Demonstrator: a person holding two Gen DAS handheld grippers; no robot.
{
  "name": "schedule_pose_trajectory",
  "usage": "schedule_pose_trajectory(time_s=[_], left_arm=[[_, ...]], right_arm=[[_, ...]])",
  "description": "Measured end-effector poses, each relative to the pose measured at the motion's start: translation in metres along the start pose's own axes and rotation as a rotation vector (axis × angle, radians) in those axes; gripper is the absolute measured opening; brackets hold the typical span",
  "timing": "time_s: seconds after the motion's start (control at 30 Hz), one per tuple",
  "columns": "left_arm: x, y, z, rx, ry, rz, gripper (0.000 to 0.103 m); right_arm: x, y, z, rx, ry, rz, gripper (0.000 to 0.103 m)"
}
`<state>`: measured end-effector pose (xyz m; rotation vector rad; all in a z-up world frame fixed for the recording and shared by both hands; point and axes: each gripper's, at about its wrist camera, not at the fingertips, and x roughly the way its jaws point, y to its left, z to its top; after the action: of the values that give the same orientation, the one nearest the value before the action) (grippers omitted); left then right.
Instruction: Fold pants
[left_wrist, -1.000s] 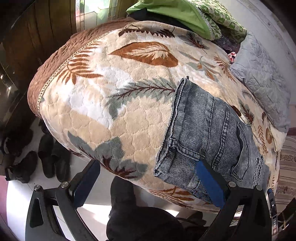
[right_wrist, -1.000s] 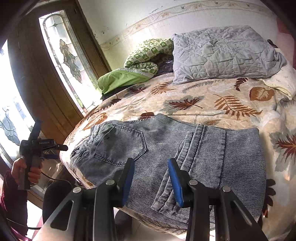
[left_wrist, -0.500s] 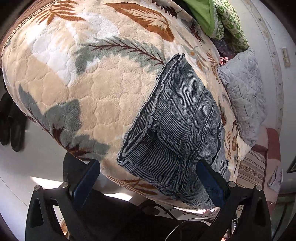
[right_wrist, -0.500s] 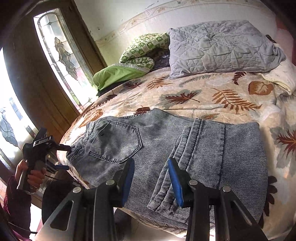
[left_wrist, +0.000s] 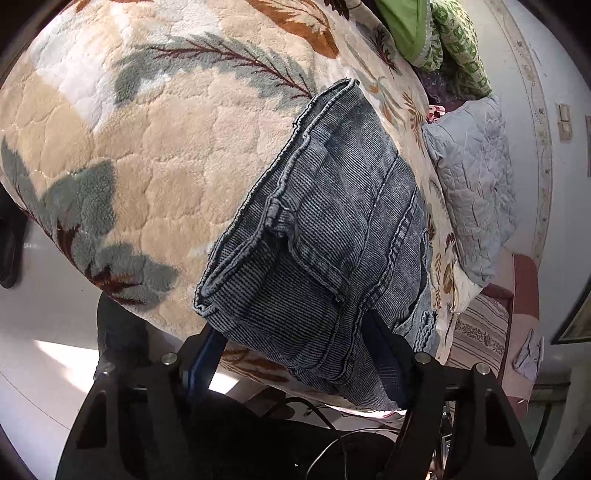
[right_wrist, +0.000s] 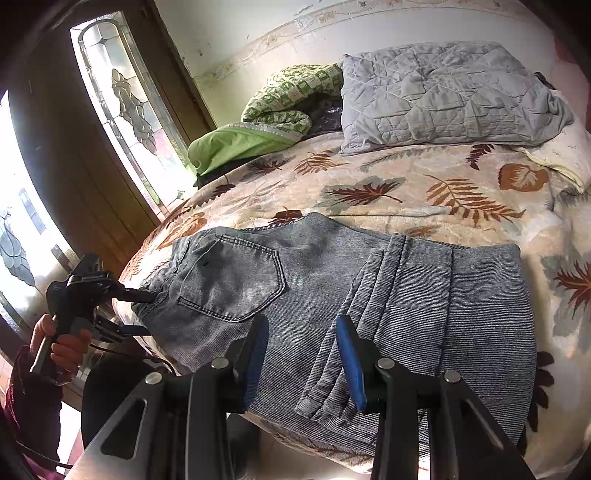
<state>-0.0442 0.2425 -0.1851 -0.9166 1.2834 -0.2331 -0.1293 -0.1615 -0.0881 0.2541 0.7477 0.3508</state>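
On the leaf-patterned plush bedspread (right_wrist: 424, 184), close to the near edge of the bed, the grey-blue washed denim pants (right_wrist: 369, 280) lie already doubled over, waistband end toward the window side, back pocket up, with the hemmed leg ends lapped on top near the middle. I judge the step in hand to be taking hold for another fold: the left gripper (left_wrist: 295, 354) has the waistband corner between its fingers and its jaws are closing, one finger above the cloth and one beneath the overhanging edge; the pads do not yet look pressed on the denim. In the right wrist view this gripper comes in from the side at the bed's edge, angled down, a hand (right_wrist: 61, 341) in a dark red sleeve wrapped round its handle. The right gripper (right_wrist: 299, 350) hovers over the near edge of the pants by the leg hems, tilted downward, its blue-padded fingers partly open and gripping nothing. Next, the left must finish pinching all layers together, and the right must take the matching near edge, before the end is carried across.
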Motion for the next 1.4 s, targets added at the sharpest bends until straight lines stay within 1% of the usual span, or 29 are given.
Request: schedule_pose_trajectory(time_s=[0.2,0.3,0.43,0.6,0.67,0.73,0.8,0.9,0.97,1.07,1.17,1.23,1.33,1.4], left_arm=[[0.001,0.004,0.007,-0.016,-0.042,-0.044,0.063],[-0.003,0.009,0.006,-0.011,-0.072,-0.063,0.050],[-0.001,0.008,0.007,0.002,-0.079,-0.061,0.050],[-0.004,0.015,0.008,-0.031,-0.083,-0.087,0.051],[-0.005,0.015,0.007,-0.020,-0.094,-0.085,0.051],[-0.005,0.012,0.005,0.002,-0.110,-0.066,0.049],[-0.006,0.009,0.004,0.019,-0.121,-0.047,0.040],[-0.010,0.006,0.002,0.036,-0.144,-0.045,0.030],[-0.010,-0.001,0.000,0.070,-0.154,-0.007,0.028],[-0.013,-0.015,-0.004,0.132,-0.188,0.032,0.023],[-0.020,-0.030,-0.010,0.212,-0.229,0.051,0.020],[-0.026,-0.043,-0.016,0.287,-0.263,0.057,0.019],[-0.032,-0.064,-0.024,0.377,-0.298,0.077,0.018],[-0.036,-0.074,-0.027,0.421,-0.312,0.079,0.018]], right_arm=[[0.002,0.001,-0.001,-0.005,0.005,-0.002,0.041],[0.003,0.002,-0.001,-0.007,0.010,-0.004,0.041],[0.006,0.003,-0.002,-0.014,0.018,-0.005,0.041],[0.007,0.004,-0.002,-0.013,0.023,-0.008,0.041],[0.007,0.004,-0.002,-0.014,0.024,-0.009,0.041],[0.008,0.004,-0.002,-0.015,0.025,-0.011,0.041],[0.008,0.004,-0.002,-0.016,0.025,-0.013,0.041],[0.008,0.002,-0.003,-0.013,0.026,-0.018,0.041],[0.008,0.001,-0.003,-0.008,0.026,-0.019,0.041],[0.008,0.002,-0.003,-0.010,0.028,-0.023,0.041],[0.009,0.002,-0.004,-0.016,0.034,-0.028,0.041],[0.011,0.002,-0.005,-0.012,0.035,-0.026,0.041],[0.017,0.000,-0.001,0.028,0.049,0.039,0.041],[0.026,0.004,0.005,0.041,0.066,0.065,0.039]])
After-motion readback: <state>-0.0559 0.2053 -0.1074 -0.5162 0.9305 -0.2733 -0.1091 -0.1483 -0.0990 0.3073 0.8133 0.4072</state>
